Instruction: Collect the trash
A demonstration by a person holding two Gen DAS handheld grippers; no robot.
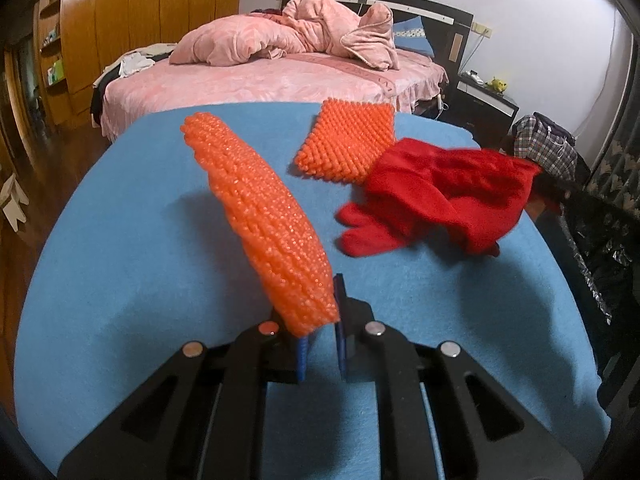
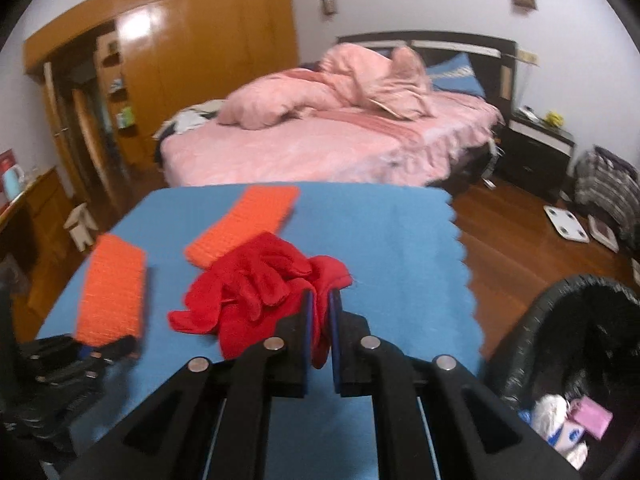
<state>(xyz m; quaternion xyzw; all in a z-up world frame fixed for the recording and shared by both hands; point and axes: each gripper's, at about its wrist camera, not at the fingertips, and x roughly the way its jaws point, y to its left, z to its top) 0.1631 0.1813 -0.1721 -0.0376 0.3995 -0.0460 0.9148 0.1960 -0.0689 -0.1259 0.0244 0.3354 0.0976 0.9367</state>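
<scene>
Although it looks bulky, the orange foam net sleeve seen from the left wrist camera is surely very light and springy, a soft mesh that gives under pressure and will not slip easily off ribbed pads. The left tongs are clenched on its near end, so that the sleeve stands up stiffly from the jaws and leans away over the blue mat, clear of the surface. A second orange foam pad lies flat on the far part of the mat, well apart from these tongs, with the red gloves touching its near right corner. From the right wrist camera, the red gloves are a limp knitted bundle, light and floppy, best taken by a thick fold rather than a single finger. The right tongs are closed on a fold at the right end of the bundle, the rest of which sags toward the mat. Just right of the mat's edge stands the black-lined trash bin, already holding some wrappers. The left tongs with their sleeve show at the left.
</scene>
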